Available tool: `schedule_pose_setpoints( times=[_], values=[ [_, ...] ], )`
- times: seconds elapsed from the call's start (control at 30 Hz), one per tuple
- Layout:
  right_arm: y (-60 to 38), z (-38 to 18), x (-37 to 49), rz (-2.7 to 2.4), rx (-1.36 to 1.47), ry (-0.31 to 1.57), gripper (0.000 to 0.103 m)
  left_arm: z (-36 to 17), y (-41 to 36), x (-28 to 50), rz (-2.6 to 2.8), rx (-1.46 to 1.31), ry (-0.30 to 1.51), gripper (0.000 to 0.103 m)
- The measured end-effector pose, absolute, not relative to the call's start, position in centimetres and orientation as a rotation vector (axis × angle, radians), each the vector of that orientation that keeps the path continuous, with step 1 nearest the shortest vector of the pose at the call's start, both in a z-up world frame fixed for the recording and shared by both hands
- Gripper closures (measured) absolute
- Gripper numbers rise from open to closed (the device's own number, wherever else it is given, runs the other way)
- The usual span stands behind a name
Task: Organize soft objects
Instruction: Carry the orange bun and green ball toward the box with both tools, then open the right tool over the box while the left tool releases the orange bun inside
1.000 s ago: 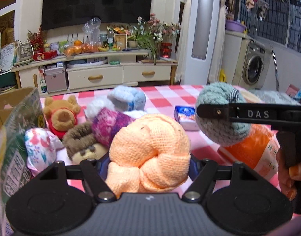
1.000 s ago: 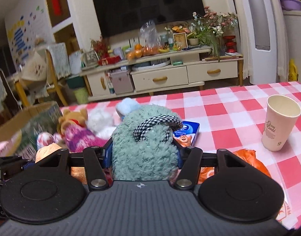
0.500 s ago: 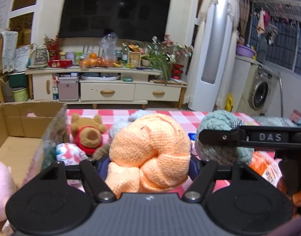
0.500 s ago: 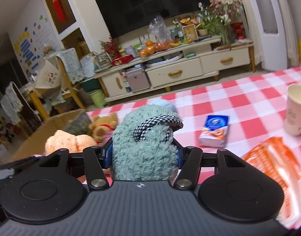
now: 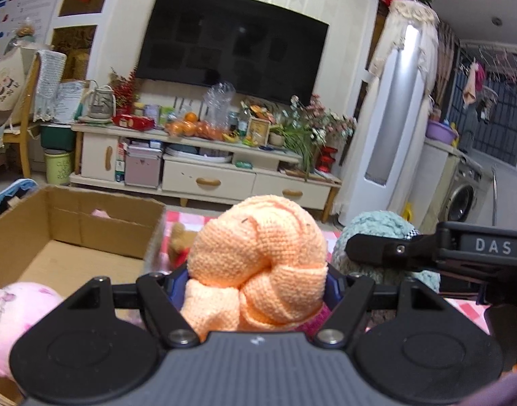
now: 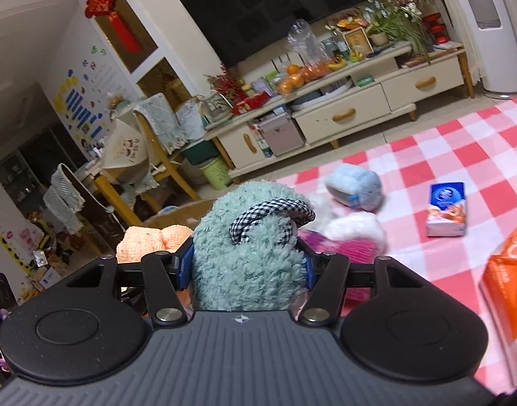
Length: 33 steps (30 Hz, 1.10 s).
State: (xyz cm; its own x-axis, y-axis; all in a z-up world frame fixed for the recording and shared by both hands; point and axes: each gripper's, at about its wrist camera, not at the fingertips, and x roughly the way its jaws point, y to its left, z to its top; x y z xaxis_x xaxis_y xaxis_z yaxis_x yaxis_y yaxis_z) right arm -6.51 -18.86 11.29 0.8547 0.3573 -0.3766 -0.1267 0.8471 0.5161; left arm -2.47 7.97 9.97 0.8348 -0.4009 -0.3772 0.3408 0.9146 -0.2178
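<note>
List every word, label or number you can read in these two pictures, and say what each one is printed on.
"DAS": white letters on the side of the right gripper, seen from the left wrist view.
Green bin beside the TV cabinet: lettering too blurred to read.
Blue and white packet on the checked tablecloth: print too small to read.
Orange bag: white characters cut off and blurred.
Wall posters: unreadable.

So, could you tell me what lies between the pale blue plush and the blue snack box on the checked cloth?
In the right wrist view, only bare checked cloth shows between the pale blue plush and the blue snack box; nothing else lies on that stretch.
</note>
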Motion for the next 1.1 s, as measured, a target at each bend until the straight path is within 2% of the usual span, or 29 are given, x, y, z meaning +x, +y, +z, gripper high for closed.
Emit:
schedule_pose_setpoints(
  times=[0.4,0.83,1.1],
  values=[
    [-12.9,12.9,-2.7,0.363,0.417,0.475,0.030,11.9,13.6,-1.7,-0.232,-0.227,0.371,0.030],
    [-5.1,10.5,4.1,0.461,0.279,0.523,0.030,11.7,20.0,1.9,0.093,-0.236,0.436,0.030],
    [-1.2,10.9,4.5,0.490,0.110,0.497,0.030,11.2,22.0,2.4,0.172,-0.242,0.474,0.029]
  ],
)
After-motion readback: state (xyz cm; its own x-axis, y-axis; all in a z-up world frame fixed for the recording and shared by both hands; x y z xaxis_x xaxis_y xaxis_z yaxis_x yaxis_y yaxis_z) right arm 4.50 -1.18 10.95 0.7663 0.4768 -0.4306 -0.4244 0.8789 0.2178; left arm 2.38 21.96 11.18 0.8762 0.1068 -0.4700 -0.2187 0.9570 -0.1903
